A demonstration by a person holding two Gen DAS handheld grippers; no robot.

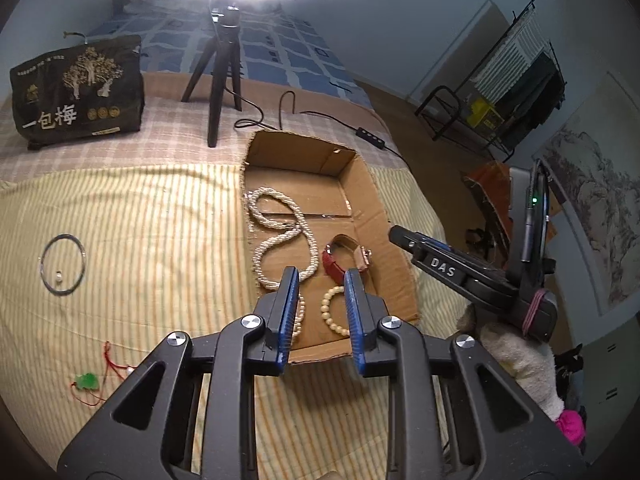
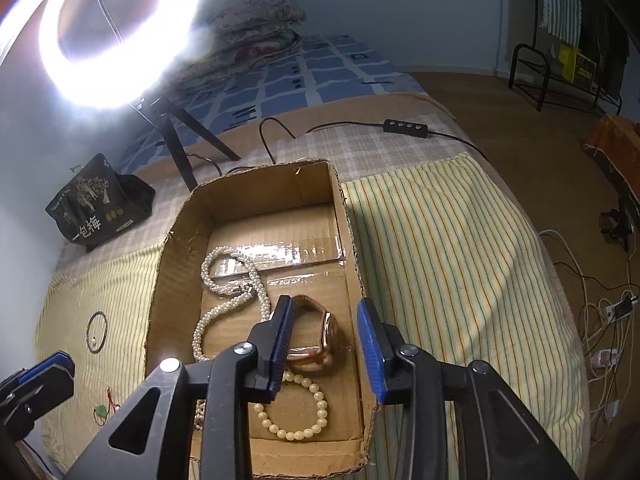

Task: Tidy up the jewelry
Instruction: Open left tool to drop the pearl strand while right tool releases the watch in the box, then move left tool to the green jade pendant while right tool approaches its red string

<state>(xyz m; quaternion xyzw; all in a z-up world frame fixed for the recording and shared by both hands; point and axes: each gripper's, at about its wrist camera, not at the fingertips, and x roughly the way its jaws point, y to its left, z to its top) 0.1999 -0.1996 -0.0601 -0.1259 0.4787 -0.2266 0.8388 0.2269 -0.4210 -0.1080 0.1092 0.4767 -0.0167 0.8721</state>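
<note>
Covering bed: striped cloth [image 1: 140,208], possibly blanket.

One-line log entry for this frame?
left hand-held gripper open, empty | right hand-held gripper open, empty | in cardboard box: pearl necklace, watch, bead bracelet | outside: bangle, green pendant

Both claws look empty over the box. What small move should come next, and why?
Probably swing the left claw left toward the thin wire ring on the striped cloth. Both claws are open and hold nothing; the right claw hovers over the cardboard box. The pearl necklace, watch and bead bracelet are already inside, while the ring and the green pendant lie outside.
</note>
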